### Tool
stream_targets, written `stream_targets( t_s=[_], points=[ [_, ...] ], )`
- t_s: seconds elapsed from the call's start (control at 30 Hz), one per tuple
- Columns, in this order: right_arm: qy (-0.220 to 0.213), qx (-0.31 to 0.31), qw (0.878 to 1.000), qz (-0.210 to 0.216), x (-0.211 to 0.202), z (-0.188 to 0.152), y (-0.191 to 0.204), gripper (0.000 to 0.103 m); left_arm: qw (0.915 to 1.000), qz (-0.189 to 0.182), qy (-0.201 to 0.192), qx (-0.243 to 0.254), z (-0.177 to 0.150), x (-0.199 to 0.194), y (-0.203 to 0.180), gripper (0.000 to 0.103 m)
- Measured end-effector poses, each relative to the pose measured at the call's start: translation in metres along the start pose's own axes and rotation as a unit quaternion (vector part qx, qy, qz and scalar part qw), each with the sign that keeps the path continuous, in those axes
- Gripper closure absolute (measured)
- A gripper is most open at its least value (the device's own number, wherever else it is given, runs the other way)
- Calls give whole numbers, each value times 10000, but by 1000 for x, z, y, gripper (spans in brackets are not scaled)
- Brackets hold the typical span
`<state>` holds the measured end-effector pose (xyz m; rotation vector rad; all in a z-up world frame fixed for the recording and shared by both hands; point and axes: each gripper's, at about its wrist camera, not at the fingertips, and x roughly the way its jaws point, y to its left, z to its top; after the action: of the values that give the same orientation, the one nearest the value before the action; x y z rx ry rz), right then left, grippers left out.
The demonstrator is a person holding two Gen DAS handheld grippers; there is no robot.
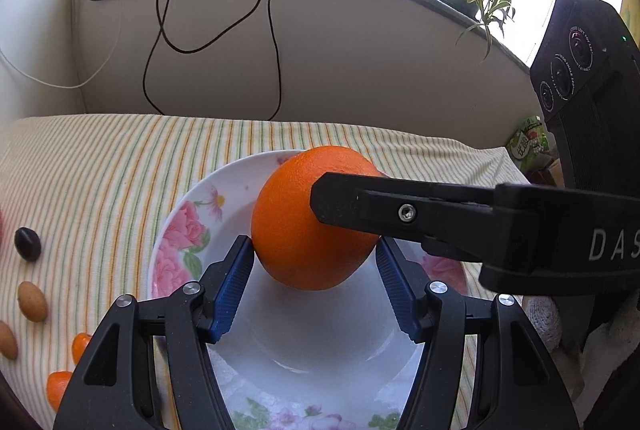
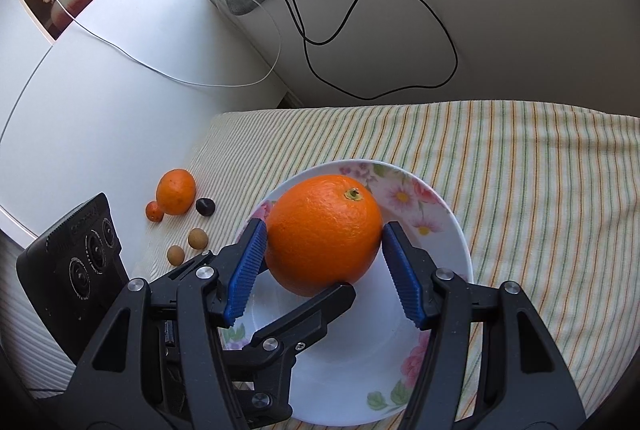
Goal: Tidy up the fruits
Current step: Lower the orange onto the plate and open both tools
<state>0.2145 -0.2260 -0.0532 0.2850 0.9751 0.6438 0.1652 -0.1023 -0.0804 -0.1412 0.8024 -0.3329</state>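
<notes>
A large orange [image 1: 308, 218] sits over a white floral plate [image 1: 180, 230]. My left gripper [image 1: 316, 250] has its blue pads on both sides of the orange, touching it. My right gripper [image 2: 324, 254] also brackets the orange [image 2: 324, 234] over the plate [image 2: 448, 230]; its left pad touches, its right pad stands just off the skin. A right gripper finger crosses the orange in the left wrist view [image 1: 400, 209]; a left gripper finger reaches under the orange in the right wrist view [image 2: 304, 314].
Small fruits lie on the striped cloth left of the plate: a tangerine [image 2: 176, 191], a kumquat [image 2: 154, 211], a dark fruit [image 2: 205, 207] and two brown longans [image 2: 198, 239]. Cables hang on the wall behind.
</notes>
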Motion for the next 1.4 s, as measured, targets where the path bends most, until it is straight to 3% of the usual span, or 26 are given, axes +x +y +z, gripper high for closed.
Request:
stream_targets(
  t_s=[0.17, 0.33, 0.87, 1.3, 1.37, 1.4],
  points=[
    [-97, -4, 9999, -80, -1, 0, 1, 40, 9997, 187, -51, 137, 5, -5, -2, 37],
    [-253, -38, 9995, -196, -11, 0, 3, 32, 9997, 206, -30, 118, 2, -6, 2, 37],
    [-695, -282, 9944, -745, -46, -17, 31, 31, 9989, 311, -314, 144, -7, -43, 3, 35],
    [-1277, -294, 9884, -768, -80, -44, 51, 31, 9968, 523, -584, 140, -20, -87, 14, 34],
    [-1266, -457, 9876, -812, -82, -48, 58, 24, 9966, 550, -610, 112, -24, -94, 18, 34],
    [-1236, -520, 9875, -831, -83, -50, 61, 15, 9964, 553, -629, 104, -25, -98, 20, 34]
  ],
)
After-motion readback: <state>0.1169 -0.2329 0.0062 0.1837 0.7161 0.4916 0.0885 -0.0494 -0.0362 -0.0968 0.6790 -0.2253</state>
